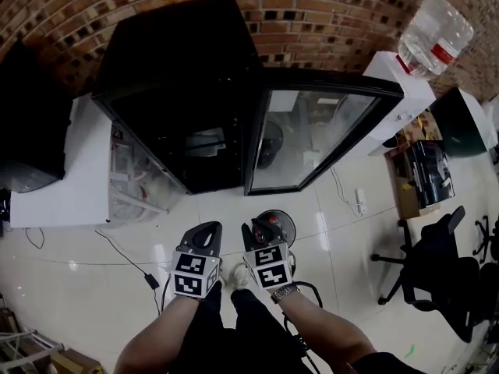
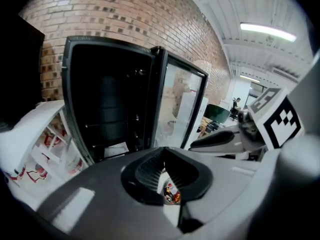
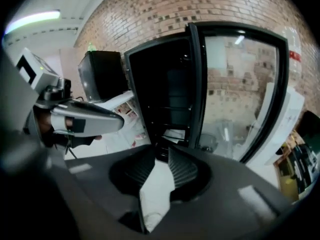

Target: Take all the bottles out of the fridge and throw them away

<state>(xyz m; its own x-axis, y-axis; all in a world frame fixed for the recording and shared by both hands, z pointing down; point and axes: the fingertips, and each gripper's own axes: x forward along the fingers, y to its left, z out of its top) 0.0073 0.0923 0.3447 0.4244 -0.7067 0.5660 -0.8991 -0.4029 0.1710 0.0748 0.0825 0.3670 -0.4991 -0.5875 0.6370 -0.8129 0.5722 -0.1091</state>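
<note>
Left gripper (image 1: 207, 231): jaws clenched, empty. Right gripper (image 1: 257, 232): jaws slightly apart, nothing between them. Fridge (image 1: 187, 123) stands ahead, door (image 1: 312, 135) open, interior too dark to show bottles; bin (image 1: 292, 224) beside right gripper holds a red item (image 1: 271, 219)

brick wall (image 1: 312, 22), black office chair (image 1: 437, 267)

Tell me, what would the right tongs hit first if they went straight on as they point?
Probably the open fridge: the right tongs aim at its dark lower shelves, left of the hinge edge of the glass door. Nothing seems to stand between, though depth is unclear.
</note>
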